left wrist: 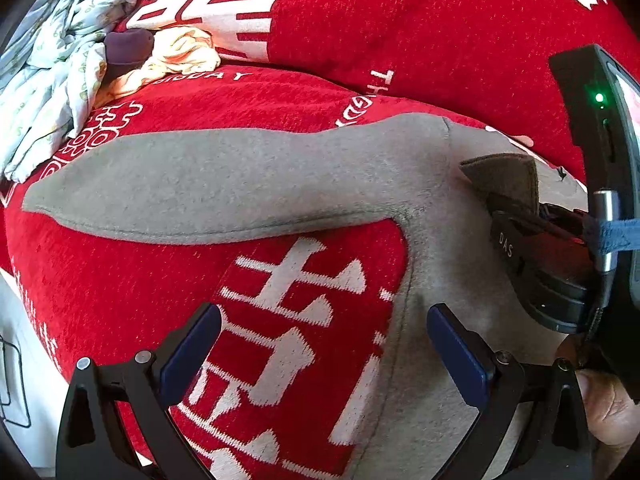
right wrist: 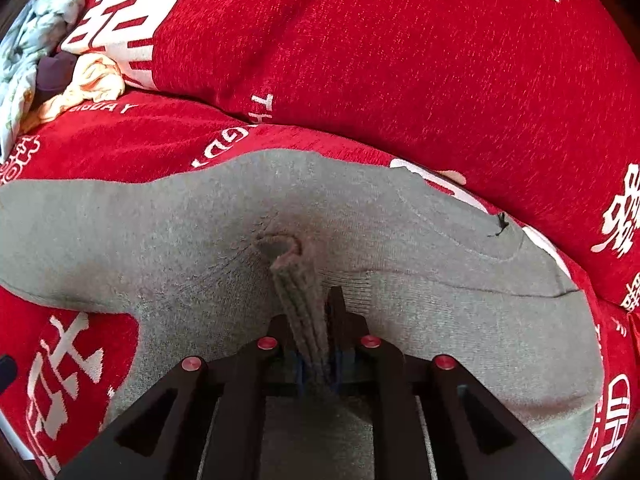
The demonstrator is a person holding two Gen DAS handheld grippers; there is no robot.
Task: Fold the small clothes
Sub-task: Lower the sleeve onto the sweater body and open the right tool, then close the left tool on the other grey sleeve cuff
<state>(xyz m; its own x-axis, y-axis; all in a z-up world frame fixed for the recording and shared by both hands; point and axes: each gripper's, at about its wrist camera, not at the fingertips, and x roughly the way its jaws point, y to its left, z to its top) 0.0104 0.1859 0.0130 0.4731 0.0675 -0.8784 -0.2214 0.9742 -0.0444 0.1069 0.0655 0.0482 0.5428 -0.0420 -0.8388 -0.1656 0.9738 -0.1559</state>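
A grey garment [left wrist: 224,172] lies spread on the red sofa cover [left wrist: 100,280], one leg stretching left and the other running down toward the camera. My left gripper [left wrist: 324,316] hovers open above the fork between the legs, its blue pads [left wrist: 460,352] apart and holding nothing. In the right wrist view the grey garment [right wrist: 400,240] fills the middle, and my right gripper [right wrist: 308,308] is shut on a bunched fold of it that stands up between the fingers. The right gripper's black body [left wrist: 532,248] shows at the right edge of the left wrist view with the fold in its tip.
A heap of pale printed clothes [left wrist: 60,52], a dark purple piece [left wrist: 128,46] and a cream-yellow cloth [left wrist: 184,54] lie at the far left [right wrist: 96,80]. A red back cushion [left wrist: 400,20] rises behind. The seat's edge drops off at lower left [left wrist: 24,360]. A thumb [left wrist: 608,412] shows lower right.
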